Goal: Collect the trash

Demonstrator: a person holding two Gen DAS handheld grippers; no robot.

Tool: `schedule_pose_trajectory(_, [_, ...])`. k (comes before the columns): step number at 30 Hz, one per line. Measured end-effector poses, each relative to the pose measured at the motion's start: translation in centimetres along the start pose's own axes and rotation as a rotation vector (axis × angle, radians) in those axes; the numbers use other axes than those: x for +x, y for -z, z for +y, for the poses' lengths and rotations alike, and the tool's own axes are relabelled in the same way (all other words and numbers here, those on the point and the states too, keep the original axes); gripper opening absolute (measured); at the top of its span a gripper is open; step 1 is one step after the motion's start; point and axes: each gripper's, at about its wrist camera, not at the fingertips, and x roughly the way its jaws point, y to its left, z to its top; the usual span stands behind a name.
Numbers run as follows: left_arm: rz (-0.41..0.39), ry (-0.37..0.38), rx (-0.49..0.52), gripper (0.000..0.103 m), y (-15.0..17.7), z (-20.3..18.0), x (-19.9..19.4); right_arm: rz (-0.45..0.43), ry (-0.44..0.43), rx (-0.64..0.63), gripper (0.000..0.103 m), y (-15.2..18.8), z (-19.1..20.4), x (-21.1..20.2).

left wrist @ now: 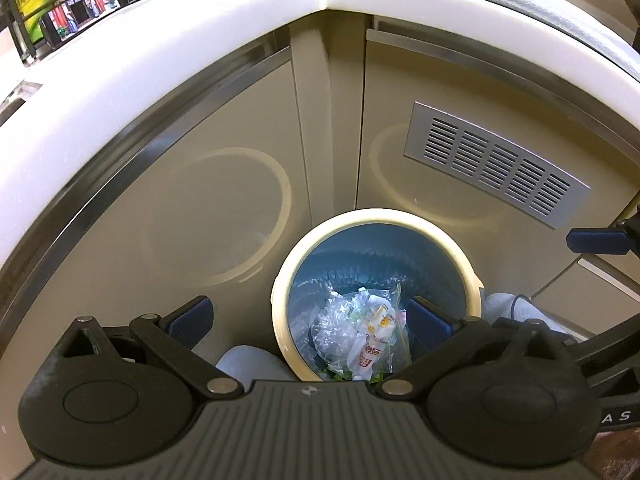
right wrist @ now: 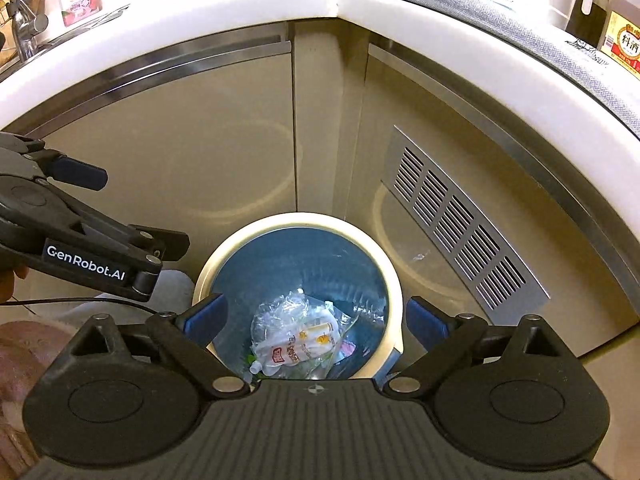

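Bin [right wrist: 394, 280] mouth open above; cabinet doors [right wrist: 180, 152] close behind.

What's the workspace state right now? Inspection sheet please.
Surface: white countertop above beige corner cabinets.
Job's things: trash bin, blue liner, holds clear plastic wrappers and a printed pouch.
Clutter: bottles and a phone on the counter.
Grippers: left gripper open, empty; right gripper open, empty, above the bin.
Cables: thin black cable by the left gripper.
Surroundings: metal vent grille, faucet top left.
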Motion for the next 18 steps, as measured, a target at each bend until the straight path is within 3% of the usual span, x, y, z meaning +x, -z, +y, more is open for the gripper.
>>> schedule_pose_trajectory(18, [-0.007, -0.004, 0.016, 0.103, -0.01, -0.15, -0.04, 0.012, -0.007, 0.004, 0.097, 0.04, -0.14, 0.37])
